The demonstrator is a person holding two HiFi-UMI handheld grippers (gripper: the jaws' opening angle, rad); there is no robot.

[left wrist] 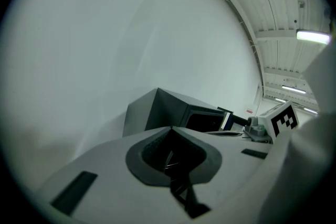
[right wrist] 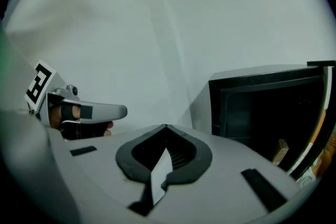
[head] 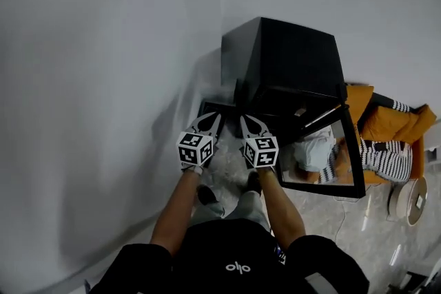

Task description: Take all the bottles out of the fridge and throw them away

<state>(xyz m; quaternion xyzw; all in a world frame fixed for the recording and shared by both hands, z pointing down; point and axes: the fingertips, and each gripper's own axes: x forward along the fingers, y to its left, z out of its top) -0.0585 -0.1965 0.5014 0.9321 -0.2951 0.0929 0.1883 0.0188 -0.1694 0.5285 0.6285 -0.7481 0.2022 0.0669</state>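
Note:
A black mini fridge [head: 282, 58] stands against the white wall with its glass door [head: 355, 155] swung open to the right. Its inside is dark, and I can make out no bottle. A small tan thing [right wrist: 281, 150] shows low inside; I cannot tell what it is. My left gripper [head: 217, 116] and right gripper [head: 242, 118] hang side by side just in front of the fridge, both shut and empty. In the left gripper view the jaw tips of the left gripper [left wrist: 170, 128] meet, with the fridge [left wrist: 163, 110] beyond. The right gripper [right wrist: 166, 126] is likewise closed beside the fridge opening [right wrist: 268, 113].
A white wall [head: 103, 79] fills the left side. To the right of the door sit an orange seat [head: 393, 124] with a striped cushion [head: 387, 158] and a round white device [head: 411, 200] on the floor. My feet [head: 207, 195] stand on pale tiles.

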